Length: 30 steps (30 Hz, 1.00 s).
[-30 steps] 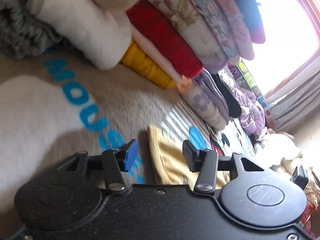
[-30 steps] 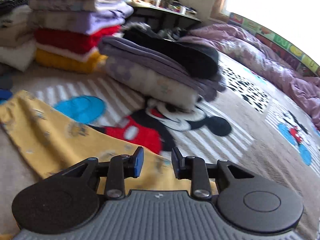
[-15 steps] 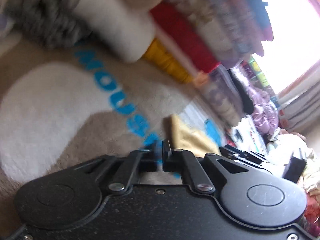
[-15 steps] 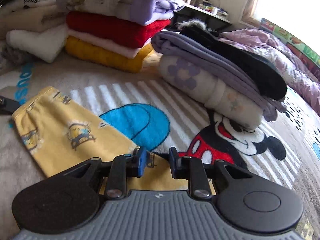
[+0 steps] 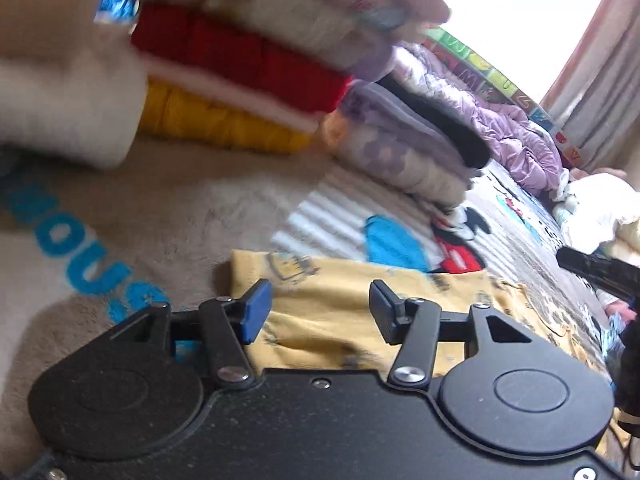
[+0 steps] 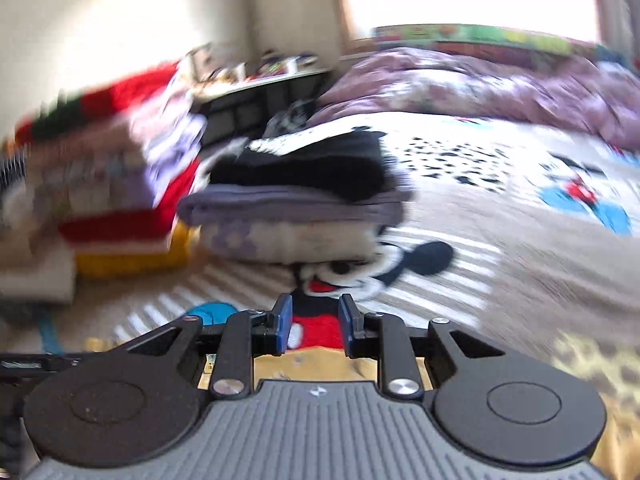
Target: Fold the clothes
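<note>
A yellow garment with cartoon prints (image 5: 340,276) lies flat on a Mickey Mouse blanket (image 5: 160,208). My left gripper (image 5: 320,312) hovers over its near left corner. Its jaws are opening, and the cloth shows below the gap with neither pad pressing on it. My right gripper (image 6: 315,322) stands narrowly open above the garment's (image 6: 316,364) far edge, and only the blanket's red patch shows between its blue pads (image 6: 282,320). A black part of the right gripper (image 5: 592,268) pokes in at the right of the left wrist view.
A tall stack of folded clothes (image 5: 240,60) stands behind the garment. Beside it is a low pile of grey-purple and black items (image 6: 296,200). A purple duvet (image 6: 480,80) lies under the bright window. Crumpled white cloth (image 5: 600,208) sits at the right.
The left jaws closed fully half a second ago and now stand apart again, and that gripper has swung over the yellow garment. The right gripper rose and rolled, keeping the same narrow gap.
</note>
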Motion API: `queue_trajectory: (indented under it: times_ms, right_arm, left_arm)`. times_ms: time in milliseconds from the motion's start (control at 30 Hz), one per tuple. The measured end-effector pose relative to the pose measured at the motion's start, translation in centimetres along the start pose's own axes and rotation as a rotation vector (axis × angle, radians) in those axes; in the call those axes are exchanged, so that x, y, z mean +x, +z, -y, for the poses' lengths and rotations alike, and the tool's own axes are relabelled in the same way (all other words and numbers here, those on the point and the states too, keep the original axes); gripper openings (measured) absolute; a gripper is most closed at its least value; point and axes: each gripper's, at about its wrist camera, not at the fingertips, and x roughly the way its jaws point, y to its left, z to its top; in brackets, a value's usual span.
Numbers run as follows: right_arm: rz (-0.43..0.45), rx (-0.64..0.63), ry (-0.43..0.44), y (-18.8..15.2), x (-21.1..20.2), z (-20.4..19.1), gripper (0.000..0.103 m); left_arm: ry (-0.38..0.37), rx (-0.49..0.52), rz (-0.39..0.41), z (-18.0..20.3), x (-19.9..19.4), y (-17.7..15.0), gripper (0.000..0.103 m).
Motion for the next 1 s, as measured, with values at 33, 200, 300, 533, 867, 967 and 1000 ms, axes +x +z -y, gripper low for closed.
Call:
queue_trajectory:
  times_ms: [33,200,300,533,867,967,1000]
  right_arm:
    - [0.007,0.019,-0.006,-0.4,-1.2,0.7,0.026]
    - [0.027,0.105,-0.012,-4.5,-7.7,2.7,0.029]
    - [0.025,0.163,-0.026,-8.1,-11.5,3.3,0.029]
    - [0.065,0.374,-0.123,-17.7,-19.8,6.0,0.029]
    - [0.175,0.476,-0.201,-23.1,-25.3,8.5,0.03]
    - [0.207,0.482,-0.218,-23.3,-26.2,8.7,0.035]
    - [0.214,0.484,-0.225,-23.4,-26.5,8.9,0.035]
  left_arm:
    - [-0.006,0.03,0.007,0.8,-0.3,-0.3,0.053]
    - [0.014,0.223,0.003,4.4,0.1,-1.8,0.053]
    - [0.083,0.257,-0.086,4.3,0.9,-2.9,0.053]
    - [0.072,0.201,0.067,3.6,-3.0,-2.6,0.055]
    - [0.178,0.321,-0.053,4.0,-3.6,-3.3,0.055]
    - [0.16,0.305,-0.078,4.5,-5.2,-4.4,0.064]
    - [0.152,0.298,-0.081,4.8,-6.0,-4.8,0.067]
